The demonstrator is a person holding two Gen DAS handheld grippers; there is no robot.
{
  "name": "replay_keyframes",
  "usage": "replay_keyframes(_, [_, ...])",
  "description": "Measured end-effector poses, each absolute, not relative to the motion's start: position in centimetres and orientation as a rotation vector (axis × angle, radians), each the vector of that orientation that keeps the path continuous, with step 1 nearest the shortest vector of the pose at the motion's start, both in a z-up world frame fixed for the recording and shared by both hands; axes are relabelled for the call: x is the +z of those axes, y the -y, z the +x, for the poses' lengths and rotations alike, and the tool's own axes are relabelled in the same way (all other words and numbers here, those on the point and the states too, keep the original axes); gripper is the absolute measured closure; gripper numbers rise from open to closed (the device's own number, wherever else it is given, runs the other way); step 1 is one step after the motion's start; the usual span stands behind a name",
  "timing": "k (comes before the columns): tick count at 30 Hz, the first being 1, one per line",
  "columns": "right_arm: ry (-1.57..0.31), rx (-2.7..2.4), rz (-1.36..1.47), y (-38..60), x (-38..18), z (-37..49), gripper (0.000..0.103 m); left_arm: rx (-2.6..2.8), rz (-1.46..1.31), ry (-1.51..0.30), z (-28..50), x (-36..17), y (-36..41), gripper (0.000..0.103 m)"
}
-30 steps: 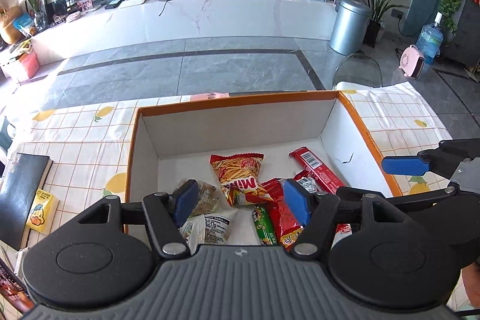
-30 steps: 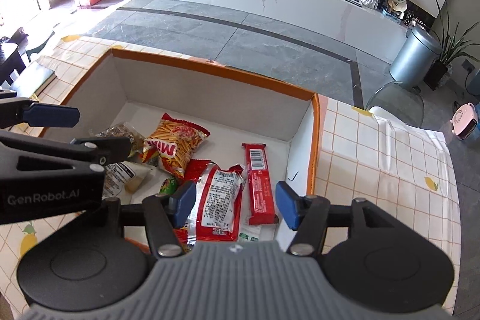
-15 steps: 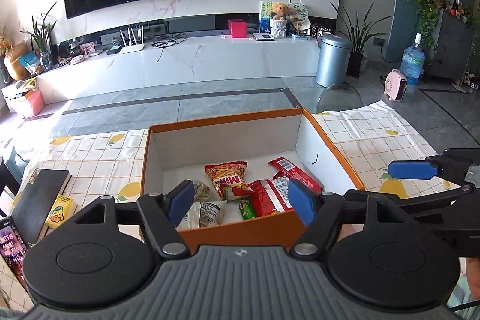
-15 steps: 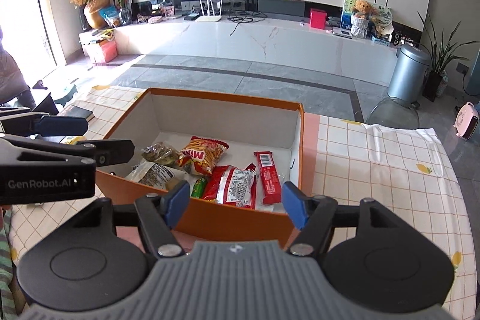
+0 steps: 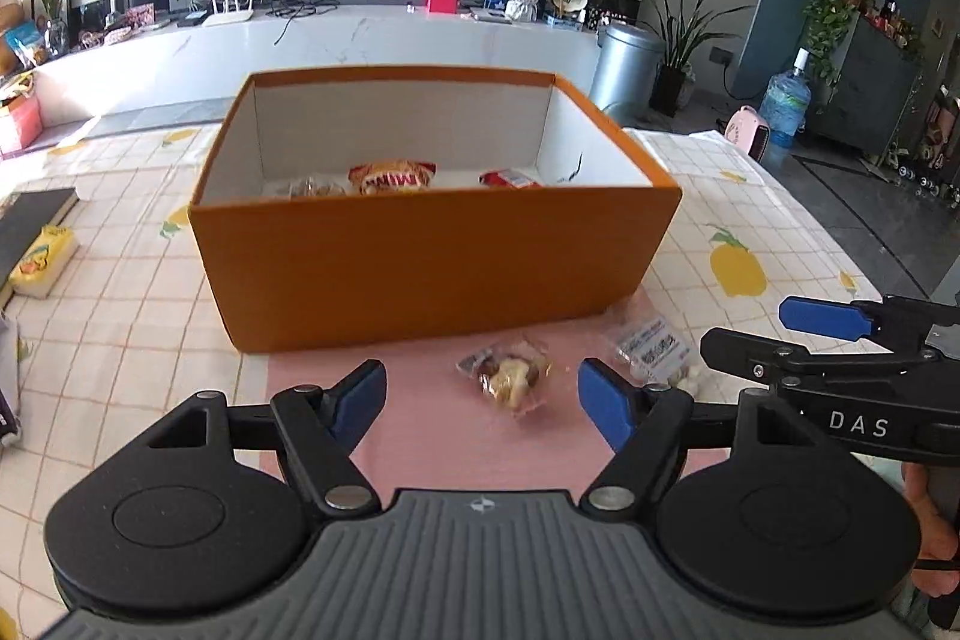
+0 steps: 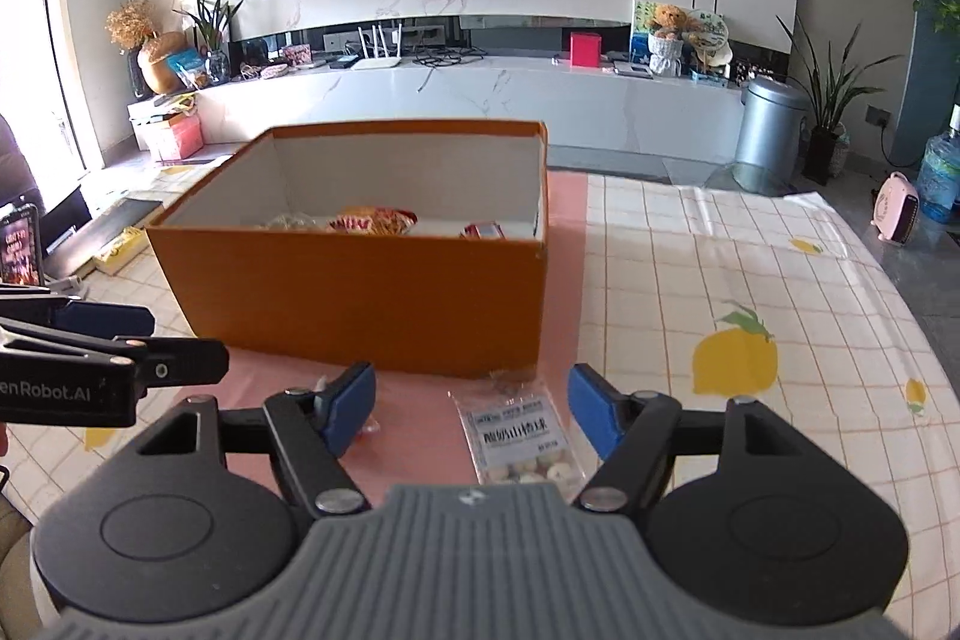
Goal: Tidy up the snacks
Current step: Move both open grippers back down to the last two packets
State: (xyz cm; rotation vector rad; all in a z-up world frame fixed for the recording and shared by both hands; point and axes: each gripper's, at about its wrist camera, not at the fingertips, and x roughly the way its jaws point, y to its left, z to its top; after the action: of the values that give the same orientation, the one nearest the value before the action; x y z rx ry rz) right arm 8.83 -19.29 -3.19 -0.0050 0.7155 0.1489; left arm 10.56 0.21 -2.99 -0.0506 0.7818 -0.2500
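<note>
An orange box (image 5: pixel 432 268) (image 6: pixel 360 304) stands on a pink mat and holds several snack packs. In front of it lie two loose snacks. A clear-wrapped pastry (image 5: pixel 510 376) lies ahead of my left gripper (image 5: pixel 483 400), which is open and apart from it. A clear bag of white candy balls with a white label (image 6: pixel 522 436) (image 5: pixel 651 349) lies between the fingers of my right gripper (image 6: pixel 471 403), whose jaws are opening and do not touch it. The left gripper's arm shows at the left edge of the right wrist view.
A checked tablecloth with lemon prints (image 6: pixel 732 358) covers the table. A black book (image 5: pixel 30 226) and a yellow pack (image 5: pixel 45 262) lie at the far left. Beyond the table are a grey floor, a white TV bench and a metal bin (image 6: pixel 771 124).
Both grippers have pulled back from above the box and dropped toward the mat in front of it. The two loose snacks have come into view. Both jaws stand wider.
</note>
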Motion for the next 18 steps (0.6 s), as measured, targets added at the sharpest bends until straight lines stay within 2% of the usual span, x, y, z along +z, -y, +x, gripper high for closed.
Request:
replay_keyframes(8, [-0.784,0.116,0.024,20.0,-6.5,10.6,0.034,-0.269,-0.095,-0.823,11.4,-4.9,0.7,0.028])
replay_keyframes(18, [-0.869,0.048,0.158,22.4,-8.6,14.6,0.039,-0.208,-0.260,-0.886,15.0,-6.6,0.2,0.030])
